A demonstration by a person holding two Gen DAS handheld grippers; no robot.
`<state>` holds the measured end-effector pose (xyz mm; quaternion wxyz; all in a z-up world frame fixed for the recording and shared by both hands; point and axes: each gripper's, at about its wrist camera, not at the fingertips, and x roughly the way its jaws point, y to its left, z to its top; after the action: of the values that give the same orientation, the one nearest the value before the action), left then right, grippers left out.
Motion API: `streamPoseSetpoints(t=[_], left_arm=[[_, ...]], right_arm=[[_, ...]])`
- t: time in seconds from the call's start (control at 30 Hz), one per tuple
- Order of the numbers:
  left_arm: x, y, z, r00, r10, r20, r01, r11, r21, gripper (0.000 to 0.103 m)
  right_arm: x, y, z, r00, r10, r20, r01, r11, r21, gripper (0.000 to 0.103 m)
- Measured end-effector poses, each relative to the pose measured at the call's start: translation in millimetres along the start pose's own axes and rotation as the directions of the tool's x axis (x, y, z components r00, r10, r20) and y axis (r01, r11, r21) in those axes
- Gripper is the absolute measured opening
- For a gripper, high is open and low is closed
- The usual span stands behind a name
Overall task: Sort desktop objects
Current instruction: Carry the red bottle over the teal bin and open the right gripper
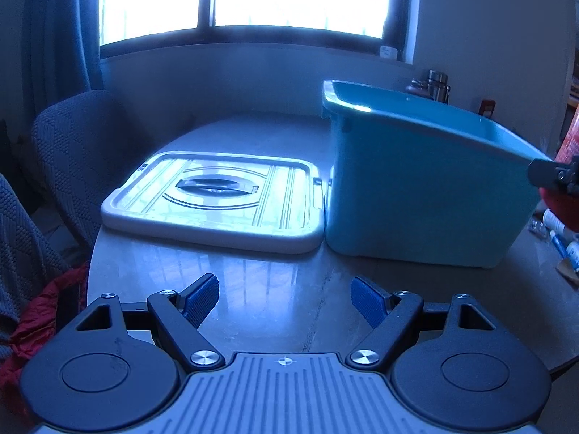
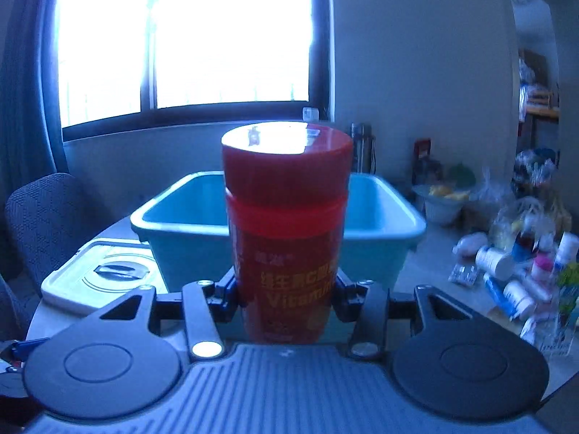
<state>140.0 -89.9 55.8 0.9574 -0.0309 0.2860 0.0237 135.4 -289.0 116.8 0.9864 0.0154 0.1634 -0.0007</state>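
A tall red vitamin bottle [image 2: 287,231] with a red cap stands upright between the jaws of my right gripper [image 2: 287,289], which is shut on its lower body and holds it above the table. Behind the bottle sits the teal bin [image 2: 383,213], its inside showing nothing. My left gripper [image 1: 284,298] hovers open over bare tabletop, blue pads [image 1: 202,298] apart with nothing between them. The teal bin [image 1: 416,188] is ahead to its right and the white lid [image 1: 217,199] lies flat ahead to its left. At the far right edge of the left view, part of the right gripper and red bottle [image 1: 561,181] shows.
Several small bottles, tubes and blister packs [image 2: 514,278] lie on the table right of the bin, with bags and a bowl [image 2: 441,199] behind them. A grey chair [image 1: 72,152] stands at the table's left. Red cloth [image 1: 39,322] hangs by the near-left edge.
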Motion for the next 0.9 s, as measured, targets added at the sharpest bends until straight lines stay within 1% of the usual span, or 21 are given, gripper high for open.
streamPoseSetpoints(t=[0.13,0.27,0.43,0.6,0.9], left_arm=[[-4,5,8,1.000,0.009,0.017,-0.008,1.000,-0.019,0.082],[-8,11,20,0.999,0.009,0.037,-0.007,0.998,-0.058,0.082],[-7,11,36,0.999,0.015,0.046,-0.011,0.997,-0.074,0.082],[-1,6,46,0.998,0.018,0.055,-0.014,0.997,-0.072,0.082],[25,3,63,0.998,0.046,0.032,-0.044,0.996,-0.084,0.082]], right_arm=[[-5,-2,11,0.999,-0.013,0.030,0.013,1.000,-0.009,0.050],[-8,-1,25,0.998,-0.009,0.060,0.010,1.000,-0.018,0.050],[-3,2,41,0.996,0.002,0.084,0.001,0.999,-0.033,0.050],[15,1,54,0.996,0.008,0.091,-0.004,0.999,-0.043,0.050],[69,-2,71,0.997,0.036,0.062,-0.033,0.998,-0.053,0.050]])
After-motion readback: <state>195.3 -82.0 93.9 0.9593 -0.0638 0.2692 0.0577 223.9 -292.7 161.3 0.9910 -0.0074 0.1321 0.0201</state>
